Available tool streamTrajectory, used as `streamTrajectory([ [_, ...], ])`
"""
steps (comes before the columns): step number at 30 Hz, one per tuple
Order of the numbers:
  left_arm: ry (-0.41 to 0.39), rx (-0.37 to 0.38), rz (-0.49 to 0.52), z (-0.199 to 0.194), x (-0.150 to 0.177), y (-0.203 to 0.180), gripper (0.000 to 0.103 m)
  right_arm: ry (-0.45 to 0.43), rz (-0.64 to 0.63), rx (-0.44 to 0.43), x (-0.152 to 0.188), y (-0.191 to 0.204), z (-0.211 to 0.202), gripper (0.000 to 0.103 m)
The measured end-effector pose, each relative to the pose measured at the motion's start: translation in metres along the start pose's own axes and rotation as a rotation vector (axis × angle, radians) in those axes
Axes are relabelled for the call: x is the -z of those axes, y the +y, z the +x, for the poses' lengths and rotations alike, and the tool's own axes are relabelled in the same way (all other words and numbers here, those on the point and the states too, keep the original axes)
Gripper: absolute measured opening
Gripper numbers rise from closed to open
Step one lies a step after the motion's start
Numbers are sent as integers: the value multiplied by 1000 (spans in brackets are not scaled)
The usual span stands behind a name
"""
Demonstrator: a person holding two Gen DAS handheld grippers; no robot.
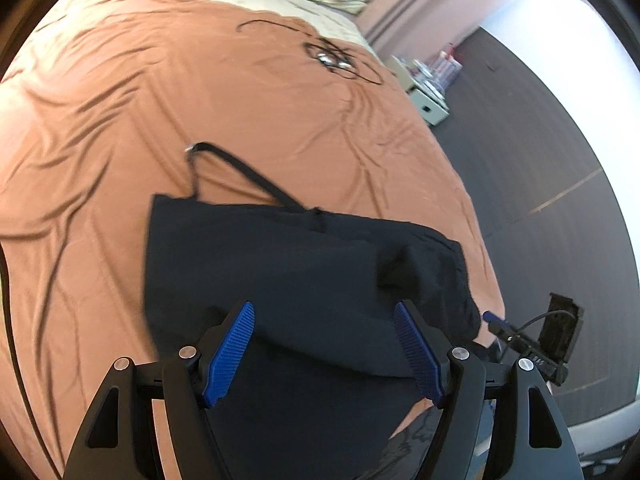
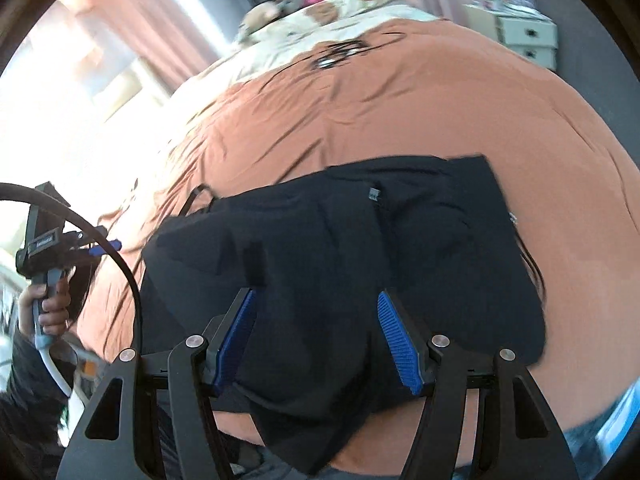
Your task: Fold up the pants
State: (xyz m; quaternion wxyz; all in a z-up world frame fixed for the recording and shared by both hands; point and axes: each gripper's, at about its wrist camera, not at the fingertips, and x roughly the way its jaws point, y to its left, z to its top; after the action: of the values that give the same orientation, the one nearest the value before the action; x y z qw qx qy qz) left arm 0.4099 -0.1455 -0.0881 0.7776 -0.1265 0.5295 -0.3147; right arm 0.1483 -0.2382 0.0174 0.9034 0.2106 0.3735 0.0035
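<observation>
Left wrist view: left gripper (image 1: 324, 346) released, jaws apart over black pants (image 1: 280, 272) bunched mid-frame on the orange bedspread (image 1: 200, 92); right gripper (image 2: 316, 340) likewise released; pinch a hem edge squarely before folding

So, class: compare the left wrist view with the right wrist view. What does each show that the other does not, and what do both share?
Only the left wrist view shows the dark floor beside the bed and the right gripper seen from outside, at the pants' right edge.

Only the right wrist view shows a hand holding the left gripper, a bright window and a small tag on the pants.

Both show the black pants partly folded on the orange sheet, a white drawer unit, and open blue-padded jaws holding nothing.
</observation>
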Motion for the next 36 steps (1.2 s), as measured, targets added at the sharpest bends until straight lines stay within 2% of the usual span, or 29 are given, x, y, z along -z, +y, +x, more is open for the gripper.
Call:
streamTrajectory([
  [3,5,-22,-41,-1,7,17,74,63,-67,29,-16,6,21,61],
  [10,42,-61,-128,1,31,55,74,144,-105,78,-47,7,55,61],
  [17,80,-76,-172,13,53,75,73,99,-59,147,-59,-12,50,61],
  [19,90,-77,-186,16,57,79,70,114,-34,148,-57,-20,52,61],
  [22,102,-71,-202,20,62,85,56,153,-15,137,-54,-24,65,61],
  [24,111,-69,-212,23,64,89,49,192,14,113,-52,-30,75,53],
  [27,126,-60,-229,29,68,92,48,244,51,72,-55,-38,89,34],
  [28,134,-49,-233,31,69,92,47,254,52,53,-55,-39,92,20],
  [29,140,-41,-236,33,71,92,45,257,53,44,-57,-40,94,12],
  [31,154,-32,-236,39,74,92,44,245,46,35,-60,-43,91,5],
  [36,158,-41,-245,39,76,95,24,178,3,61,-75,-38,67,1],
])
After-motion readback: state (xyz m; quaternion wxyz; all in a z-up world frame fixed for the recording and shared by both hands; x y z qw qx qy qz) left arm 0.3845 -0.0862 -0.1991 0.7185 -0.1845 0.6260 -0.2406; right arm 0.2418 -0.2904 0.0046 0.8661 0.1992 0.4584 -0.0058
